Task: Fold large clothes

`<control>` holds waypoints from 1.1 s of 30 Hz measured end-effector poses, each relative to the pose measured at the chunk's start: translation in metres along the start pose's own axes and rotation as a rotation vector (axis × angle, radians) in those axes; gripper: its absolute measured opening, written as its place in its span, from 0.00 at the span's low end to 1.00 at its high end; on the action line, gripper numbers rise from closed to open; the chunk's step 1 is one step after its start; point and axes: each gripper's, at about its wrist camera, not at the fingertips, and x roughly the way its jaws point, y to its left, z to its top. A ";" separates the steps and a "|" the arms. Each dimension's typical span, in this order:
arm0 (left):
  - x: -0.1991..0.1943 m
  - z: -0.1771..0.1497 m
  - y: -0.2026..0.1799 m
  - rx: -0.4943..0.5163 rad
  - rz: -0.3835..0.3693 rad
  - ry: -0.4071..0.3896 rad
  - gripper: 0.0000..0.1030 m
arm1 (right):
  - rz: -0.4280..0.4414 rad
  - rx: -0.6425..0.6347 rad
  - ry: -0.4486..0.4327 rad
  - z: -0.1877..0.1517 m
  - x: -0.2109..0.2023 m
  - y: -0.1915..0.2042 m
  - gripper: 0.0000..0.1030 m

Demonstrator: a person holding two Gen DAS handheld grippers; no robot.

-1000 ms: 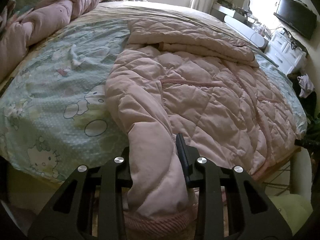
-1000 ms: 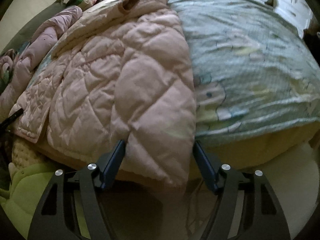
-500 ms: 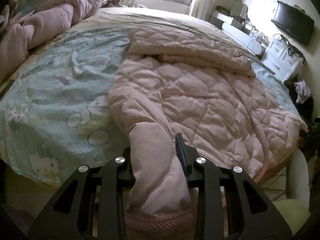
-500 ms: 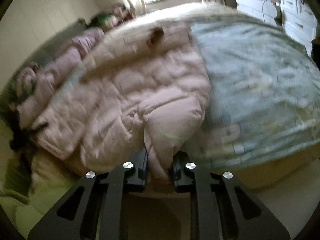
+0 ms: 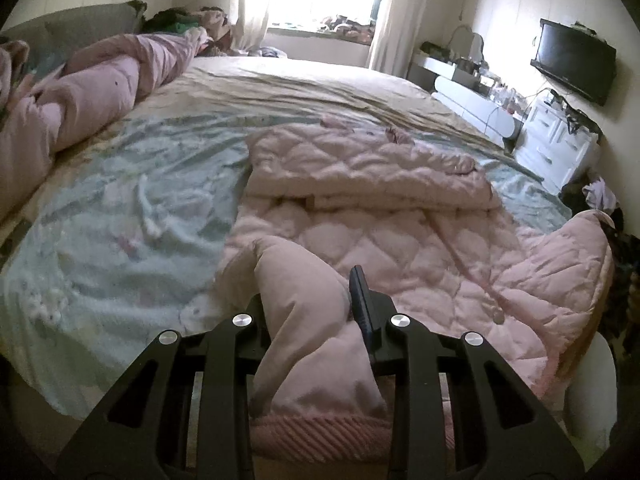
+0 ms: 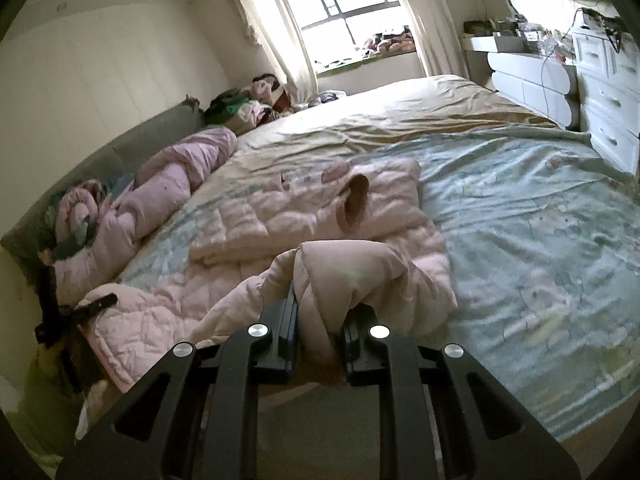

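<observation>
1. I am holding the pink quilted coat (image 5: 400,240) at both near corners now: my right gripper (image 6: 318,320), which a second ago was standing wide apart around the hem, is now pinched tight on a bunched fold of the padding, with the fingers (image 6: 286,320) nearly meeting on it.
2. My left gripper (image 5: 308,300) is keeping the same hold as before, closed partway on the sleeve end, with its ribbed cuff (image 5: 320,436) lying between the finger bases.
3. I am lifting both ends up off the near edge of the bed (image 5: 100,240); both views have tipped up, so the window (image 6: 344,4) and the far wall are showing where only bedding showed before.
4. The coat is lying on the green printed sheet (image 6: 540,220) across the near part of the bed, its far part already doubled over into a flat band, and its near hem is rising and curling at both sides.
5. I judge that this means the next fold is starting: with both ends gripped, I am ready to carry the near edge away from me over the folded band.
6. The padding is thick and slippery-looking, so I am minding that the right pinch could slide off.
</observation>
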 end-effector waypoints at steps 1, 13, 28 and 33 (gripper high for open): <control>0.000 0.003 0.002 -0.002 0.001 -0.004 0.21 | -0.003 0.005 -0.006 0.005 0.002 -0.002 0.15; 0.021 0.049 0.000 0.008 0.009 -0.018 0.21 | -0.037 0.043 -0.060 0.047 0.036 -0.018 0.15; 0.037 0.093 0.002 0.007 0.017 -0.033 0.21 | -0.058 0.097 -0.099 0.082 0.063 -0.033 0.15; 0.037 0.109 -0.002 0.019 0.026 -0.054 0.21 | -0.070 0.116 -0.122 0.093 0.065 -0.036 0.15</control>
